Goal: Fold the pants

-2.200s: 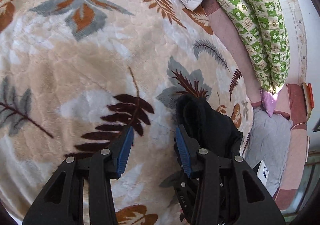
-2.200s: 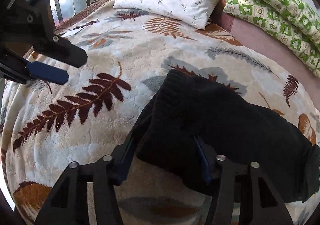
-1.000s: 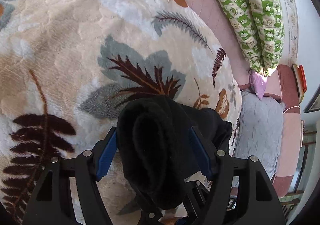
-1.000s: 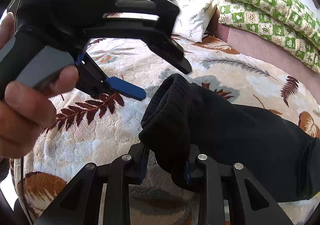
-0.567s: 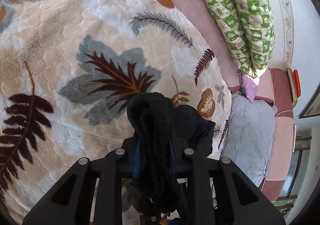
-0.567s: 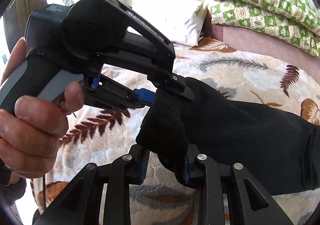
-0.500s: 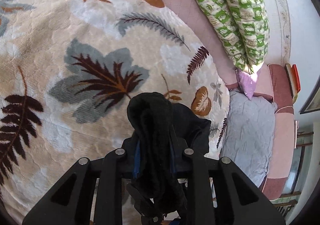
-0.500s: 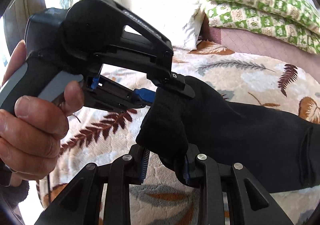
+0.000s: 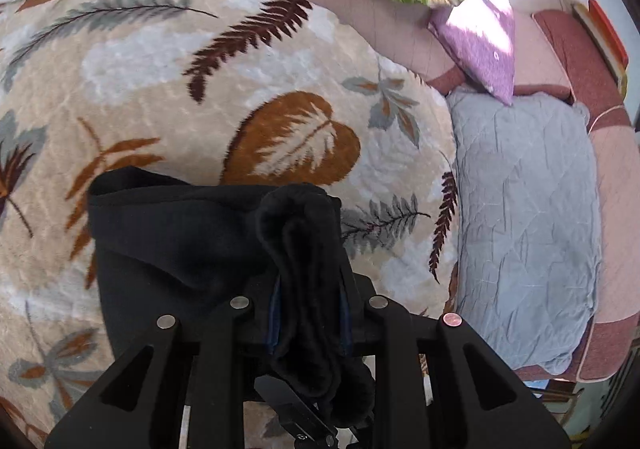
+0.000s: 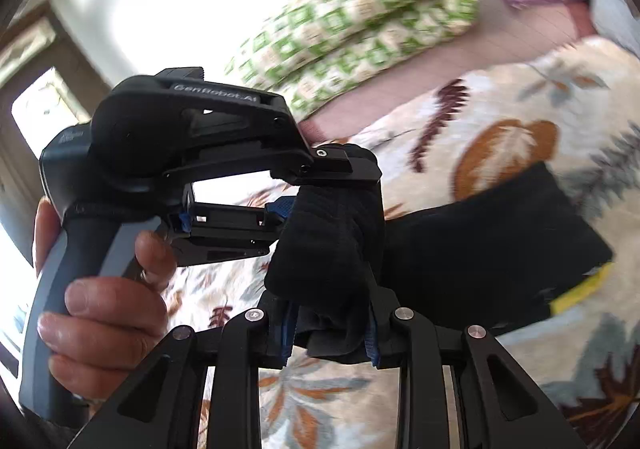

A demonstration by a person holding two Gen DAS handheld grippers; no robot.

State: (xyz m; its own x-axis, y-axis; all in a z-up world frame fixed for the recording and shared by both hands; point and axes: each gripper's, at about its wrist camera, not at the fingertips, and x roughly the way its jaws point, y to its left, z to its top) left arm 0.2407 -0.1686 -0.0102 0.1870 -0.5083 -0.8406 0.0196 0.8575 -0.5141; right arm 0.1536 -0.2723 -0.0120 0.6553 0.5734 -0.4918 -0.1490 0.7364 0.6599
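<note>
Black pants [image 9: 172, 249], one end lifted above the leaf-print blanket [image 9: 160, 89], rest lying on it: left gripper [image 9: 310, 313] and right gripper [image 10: 328, 333] both pinching bunched cloth (side by side); carry level, keeping edges aligned over the lying half.

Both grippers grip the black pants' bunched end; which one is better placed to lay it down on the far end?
Left, probably: the left gripper looks over the pants lying flat just ahead. The right gripper faces sideways, its view blurred.
</note>
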